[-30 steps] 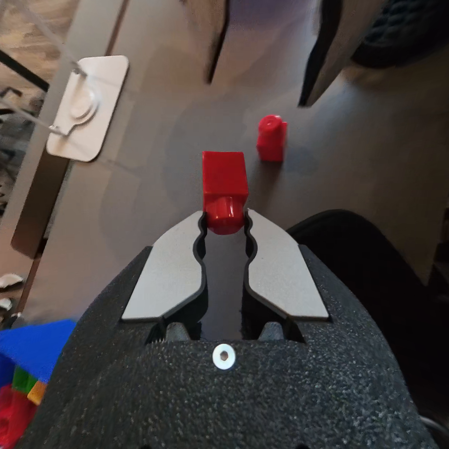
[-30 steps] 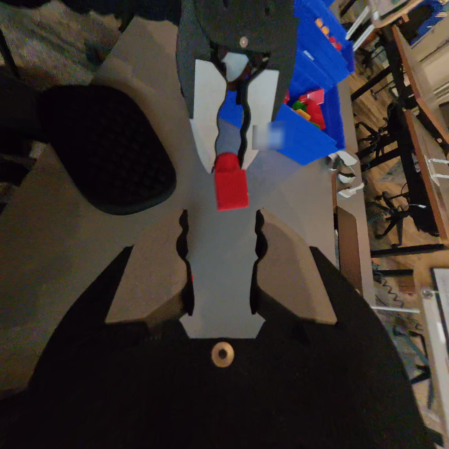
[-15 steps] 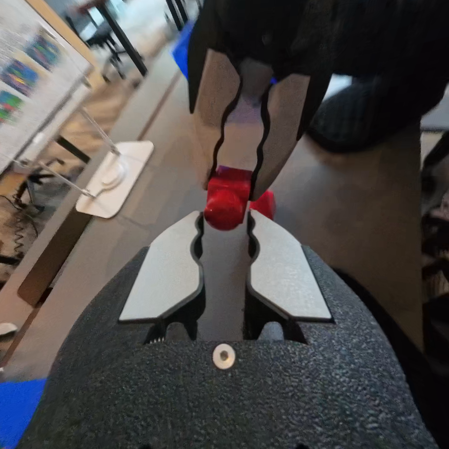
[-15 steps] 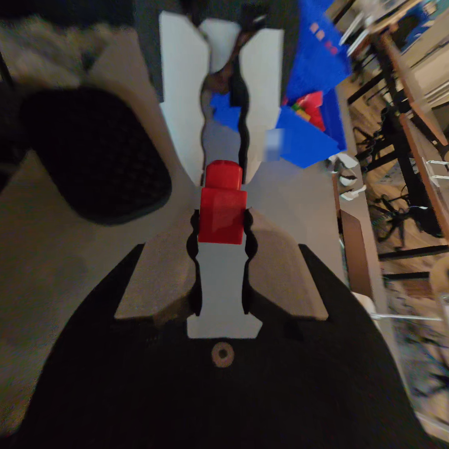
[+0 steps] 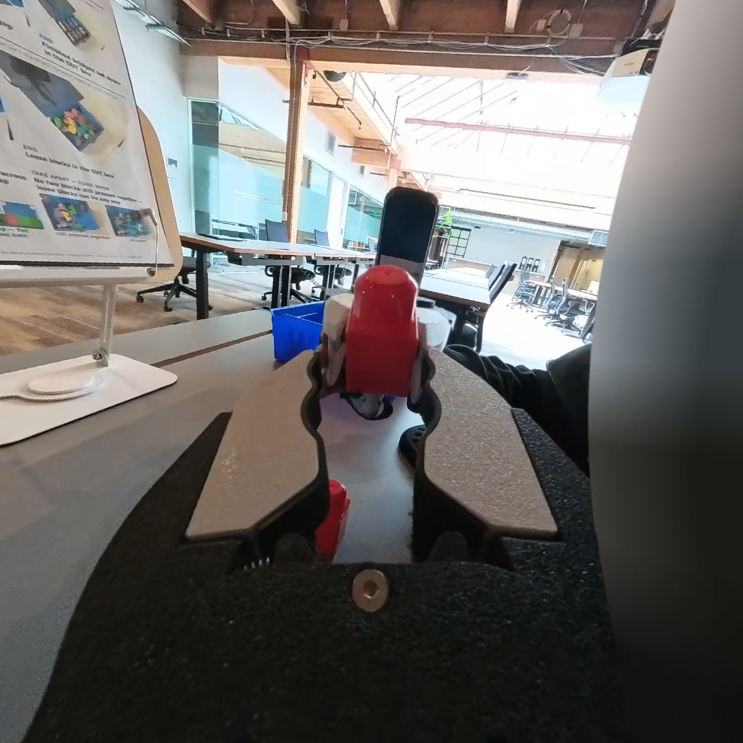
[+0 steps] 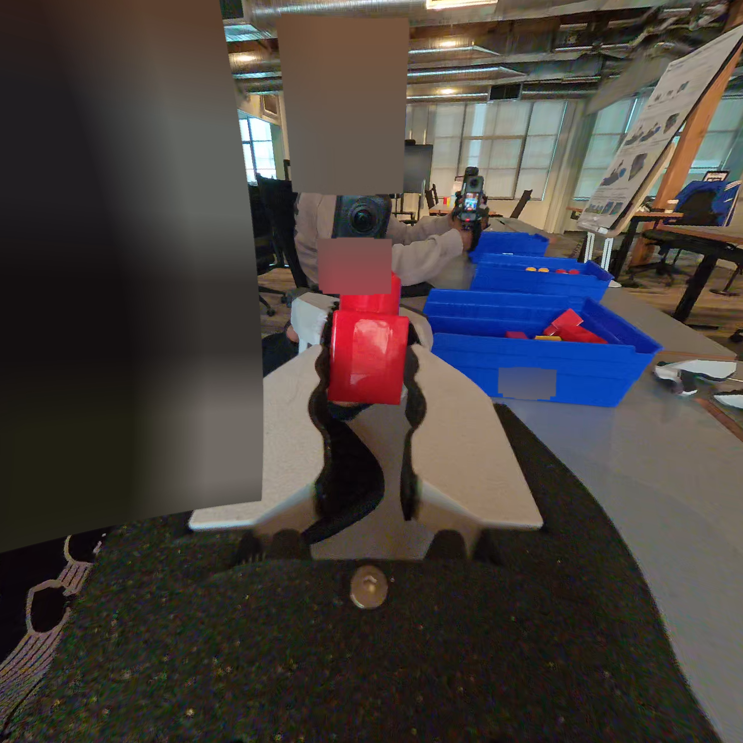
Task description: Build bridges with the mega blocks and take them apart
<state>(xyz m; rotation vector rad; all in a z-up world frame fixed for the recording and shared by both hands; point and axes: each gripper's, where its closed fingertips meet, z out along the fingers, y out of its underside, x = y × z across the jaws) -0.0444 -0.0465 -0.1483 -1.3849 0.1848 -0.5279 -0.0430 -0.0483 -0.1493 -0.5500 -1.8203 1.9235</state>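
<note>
Right wrist view: glossy red single-stud block point(image 6: 366, 358)

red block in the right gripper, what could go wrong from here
1. The right gripper pinches the red block only at its fingertips, so it may twist or slip out.
2. The left gripper is open but closely flanks that block; pulling back crooked might knock it.
3. A second red block sits on the table under the left gripper and could be bumped.

Two tongs point(image 5: 372, 384) point(image 6: 364, 362), two loose red blocks point(image 5: 380, 341) point(image 5: 333, 518), three blue bins point(image 6: 534, 354) point(image 6: 538, 277) point(image 6: 508, 243) on the tabletop point(image 6: 623, 462).
</note>
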